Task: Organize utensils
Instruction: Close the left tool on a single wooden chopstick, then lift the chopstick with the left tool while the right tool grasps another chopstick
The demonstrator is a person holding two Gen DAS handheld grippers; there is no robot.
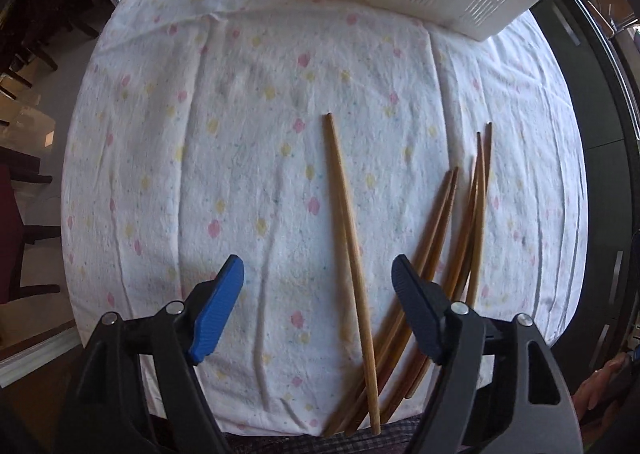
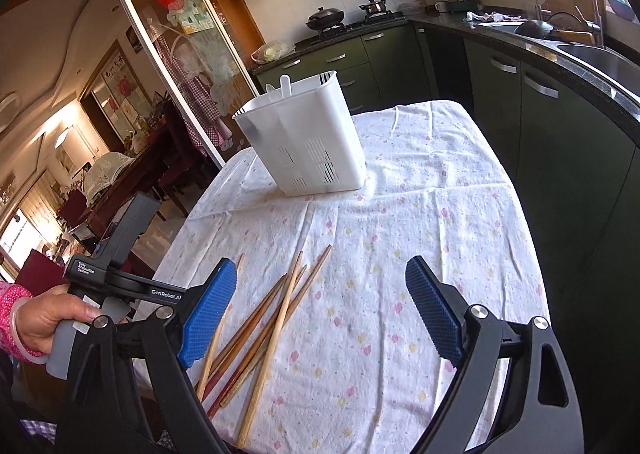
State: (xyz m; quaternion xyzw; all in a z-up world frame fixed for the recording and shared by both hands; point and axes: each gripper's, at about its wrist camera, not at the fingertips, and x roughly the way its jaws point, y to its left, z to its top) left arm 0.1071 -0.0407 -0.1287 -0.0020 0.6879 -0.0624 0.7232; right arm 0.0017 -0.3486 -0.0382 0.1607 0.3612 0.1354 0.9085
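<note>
At table's near edge, chopsticks [image 1: 348, 246] butt ends cut off.

"GenRobot.AI" and small "Data Acquisition System" on the left gripper [image 2: 132, 274]

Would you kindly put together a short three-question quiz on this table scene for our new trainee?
1. True or false: the brown wooden chopsticks already stand inside the white slotted plastic utensil holder.
2. Multiple choice: the chopsticks lie on A) bare wood, B) the white flower-print cloth, C) a metal tray.
3. Fill in: the left gripper has its blue pads ____, gripping nothing, and so does the right gripper.

Key: 1 false, they lie loose on the cloth, apart from the holder; 2 B; 3 open.
</note>
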